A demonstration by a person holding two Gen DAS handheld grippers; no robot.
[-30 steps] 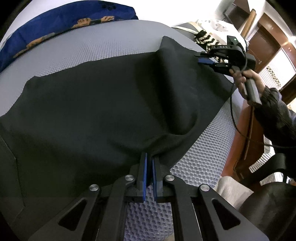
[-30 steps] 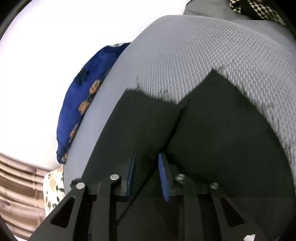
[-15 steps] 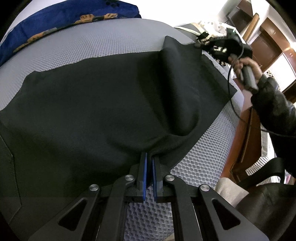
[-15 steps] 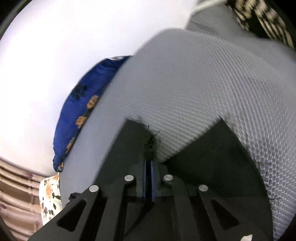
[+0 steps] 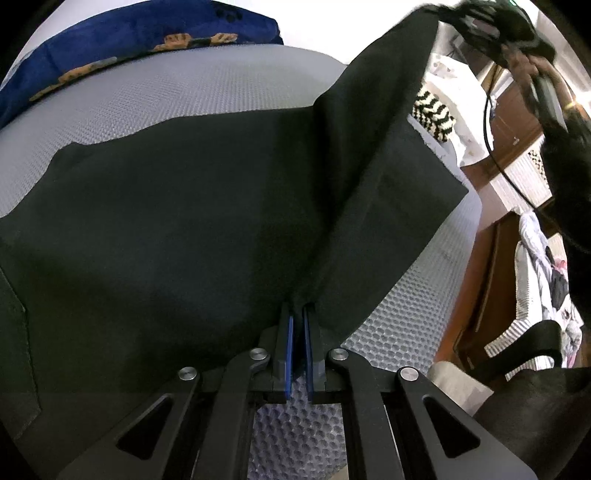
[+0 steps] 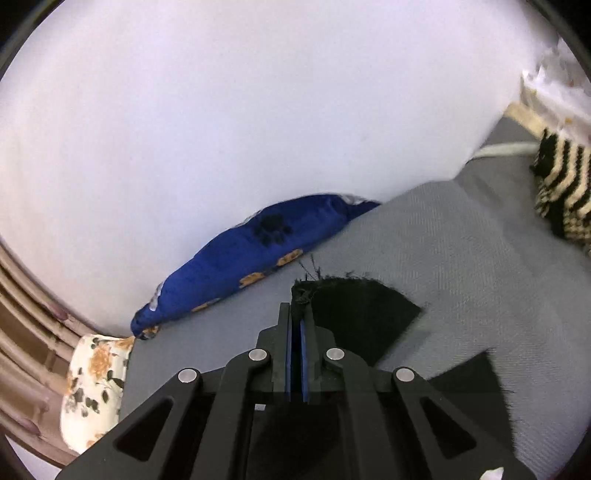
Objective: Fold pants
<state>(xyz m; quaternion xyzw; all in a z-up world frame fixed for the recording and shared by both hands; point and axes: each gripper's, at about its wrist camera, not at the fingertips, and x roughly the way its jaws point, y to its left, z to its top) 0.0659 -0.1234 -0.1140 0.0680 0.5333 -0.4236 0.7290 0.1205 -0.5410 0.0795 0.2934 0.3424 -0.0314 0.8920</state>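
Observation:
Black pants lie spread on a grey mesh-covered bed. My left gripper is shut on the near edge of the pants, low over the bed. My right gripper is shut on the frayed far hem and holds it lifted; in the left wrist view it is high at the upper right, pulling the cloth up into a raised flap.
A blue paw-print pillow lies at the bed's far side against a white wall; it also shows in the right wrist view. A black-and-cream zigzag cloth sits at the far right. A wooden bed frame and dark chair stand right.
My right gripper closed on the far hem and lifted it high off the bed. My left gripper stayed shut on the near edge, rising slightly.

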